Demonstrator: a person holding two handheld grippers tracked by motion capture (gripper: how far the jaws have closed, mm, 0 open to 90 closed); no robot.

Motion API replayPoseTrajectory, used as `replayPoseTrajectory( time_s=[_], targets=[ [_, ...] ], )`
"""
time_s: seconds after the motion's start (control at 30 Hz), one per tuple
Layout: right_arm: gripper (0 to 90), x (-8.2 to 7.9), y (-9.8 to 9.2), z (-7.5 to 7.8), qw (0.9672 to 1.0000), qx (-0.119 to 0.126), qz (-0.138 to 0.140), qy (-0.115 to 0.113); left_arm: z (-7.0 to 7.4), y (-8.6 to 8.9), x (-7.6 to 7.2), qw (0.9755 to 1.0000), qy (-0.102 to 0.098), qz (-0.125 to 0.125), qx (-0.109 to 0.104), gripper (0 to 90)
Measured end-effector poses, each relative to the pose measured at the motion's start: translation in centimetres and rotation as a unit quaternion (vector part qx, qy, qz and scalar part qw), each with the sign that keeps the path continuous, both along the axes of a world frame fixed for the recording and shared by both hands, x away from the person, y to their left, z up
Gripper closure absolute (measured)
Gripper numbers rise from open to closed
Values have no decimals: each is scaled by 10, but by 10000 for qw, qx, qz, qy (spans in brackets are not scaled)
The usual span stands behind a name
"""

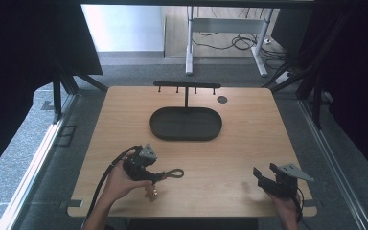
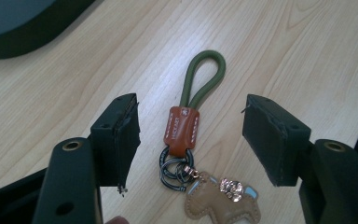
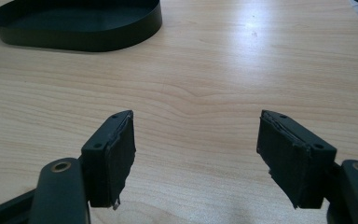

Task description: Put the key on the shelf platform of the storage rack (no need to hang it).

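Note:
A keychain [image 2: 182, 128] lies flat on the wooden table: an olive green cord loop [image 2: 204, 74], an orange leather sleeve, dark metal rings and a tan horse-shaped charm [image 2: 221, 203]. My left gripper [image 2: 189, 133] hovers over it, open, with the sleeve and rings between the two pads and neither pad touching them. In the high view the left gripper [image 1: 159, 176] sits at the front left of the table, and the keychain's loop [image 1: 175, 173] pokes out to its right. My right gripper [image 1: 262, 173] rests at the front right, open and empty [image 3: 193, 156].
A black oval tray [image 1: 186, 123] sits at the table's middle back with a black hanger stand [image 1: 187, 86] rising behind it. A small dark round disc [image 1: 222, 99] lies to the stand's right. The tray's wall [image 3: 84, 39] shows far ahead of the right gripper.

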State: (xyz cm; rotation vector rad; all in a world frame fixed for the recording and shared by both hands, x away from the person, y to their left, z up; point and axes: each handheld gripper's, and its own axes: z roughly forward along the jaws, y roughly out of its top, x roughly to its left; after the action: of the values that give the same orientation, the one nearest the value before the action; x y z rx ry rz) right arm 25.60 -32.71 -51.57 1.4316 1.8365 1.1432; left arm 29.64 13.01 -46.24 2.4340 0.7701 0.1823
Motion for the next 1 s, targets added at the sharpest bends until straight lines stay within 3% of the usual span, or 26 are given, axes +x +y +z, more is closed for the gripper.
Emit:
replayPoseTrajectory(
  time_s=[0.47,0.67,0.83,1.0],
  targets=[
    [286,1,2,-3,9999,-43,-5,105,-11,-5,16,9993,305,-97,195,371],
    [286,2,3,-4,9999,-66,18,133,-15,-10,22,9986,388,-109,349,371],
    [286,2,4,-5,9998,-79,36,152,-28,-16,29,9966,491,-224,622,371],
    [286,2,5,-5,9998,-88,47,182,-37,-19,31,9956,563,-191,726,372]
  ],
)
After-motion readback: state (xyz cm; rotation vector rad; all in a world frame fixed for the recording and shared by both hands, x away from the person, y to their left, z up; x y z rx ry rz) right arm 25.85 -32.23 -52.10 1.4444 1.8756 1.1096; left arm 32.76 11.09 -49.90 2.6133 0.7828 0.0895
